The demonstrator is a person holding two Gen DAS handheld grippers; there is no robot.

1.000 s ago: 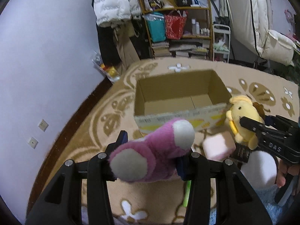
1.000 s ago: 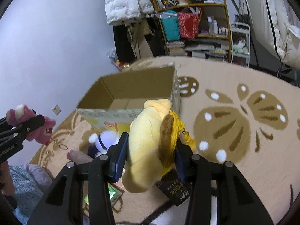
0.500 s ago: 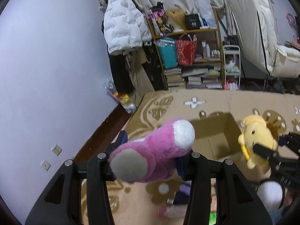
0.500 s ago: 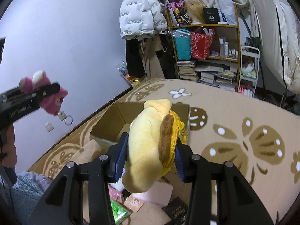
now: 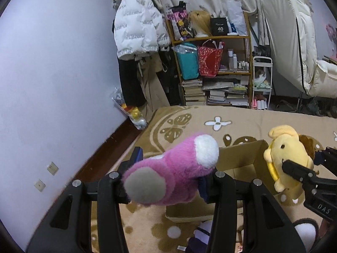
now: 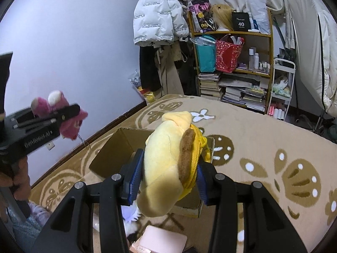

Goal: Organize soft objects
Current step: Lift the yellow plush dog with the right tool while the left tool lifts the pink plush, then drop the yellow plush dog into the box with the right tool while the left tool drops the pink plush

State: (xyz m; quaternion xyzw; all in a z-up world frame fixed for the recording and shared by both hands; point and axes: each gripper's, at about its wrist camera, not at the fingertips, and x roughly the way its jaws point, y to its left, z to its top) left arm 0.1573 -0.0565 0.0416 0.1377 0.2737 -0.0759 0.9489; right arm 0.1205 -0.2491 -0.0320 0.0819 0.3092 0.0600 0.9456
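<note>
Soft toys are held aloft, one per gripper: a pink plush toy [image 5: 172, 175] is clamped in the jaws of the left gripper [image 5: 168, 181], a yellow plush toy [image 6: 170, 164] in those of the right gripper [image 6: 166, 175]. One open cardboard box [image 6: 118, 147] lies ahead and below both, on the patterned rug [image 6: 263, 130]. The yellow toy is judged nearer its opening. A few more soft things are seen beside the box; their number cannot be told.

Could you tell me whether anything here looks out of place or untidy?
Nothing looks damaged or spilled. The pink plush toy and yellow plush toy are both held aloft in grippers, not yet in the cardboard box. A few soft things, including a pale pink block, lie loose on the rug beside the box.
</note>
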